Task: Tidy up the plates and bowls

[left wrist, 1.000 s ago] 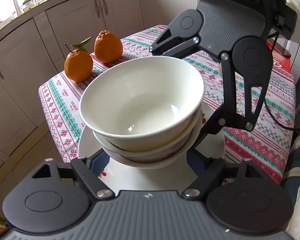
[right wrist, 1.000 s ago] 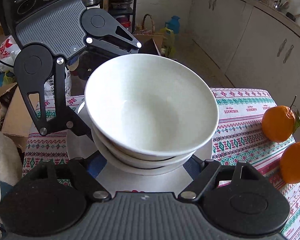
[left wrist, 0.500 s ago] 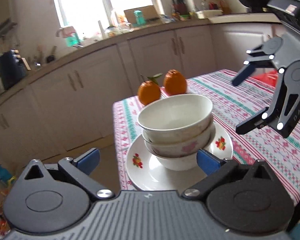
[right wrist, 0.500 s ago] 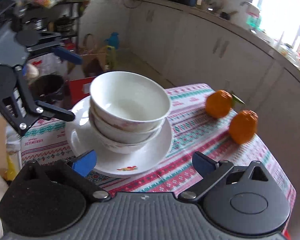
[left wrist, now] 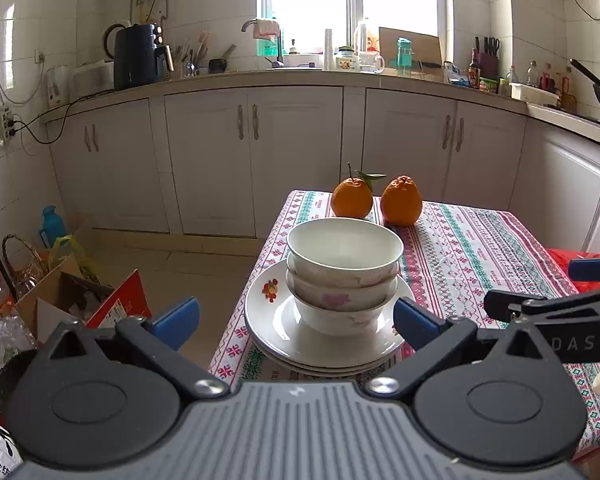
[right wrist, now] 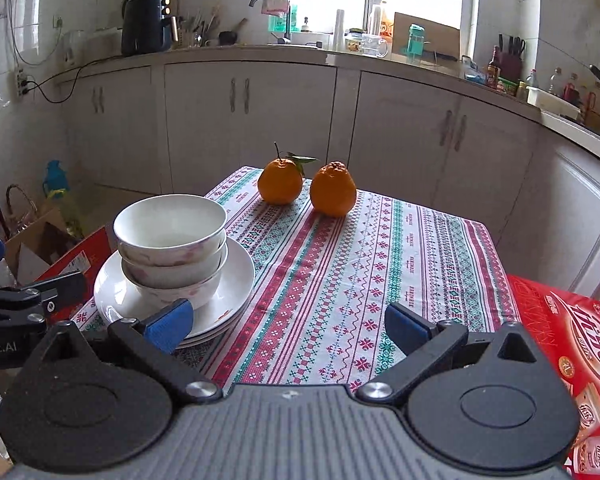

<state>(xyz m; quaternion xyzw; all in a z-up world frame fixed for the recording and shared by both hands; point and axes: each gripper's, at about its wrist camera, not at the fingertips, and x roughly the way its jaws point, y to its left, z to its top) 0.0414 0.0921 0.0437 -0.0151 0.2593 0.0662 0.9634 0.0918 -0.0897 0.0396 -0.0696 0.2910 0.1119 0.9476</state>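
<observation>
Both tongs — left gripper (left wrist: 296, 318), right gripper (right wrist: 286, 324) — gaped empty; glazed bowls (left wrist: 342, 276) on plates (left wrist: 328, 344) near the tabletop's left edge looked slippery, breakable — best gripped by rims.

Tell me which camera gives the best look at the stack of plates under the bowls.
The left wrist view: the stack of plates sits centred between the fingers, its layered rims showing at the front. In the right wrist view the plates lie off to the left, with the near rim partly hidden behind a blue finger.

Glossy ceramic bowls (left wrist: 344, 276); patterned woven tablecloth (right wrist: 340, 280).
</observation>
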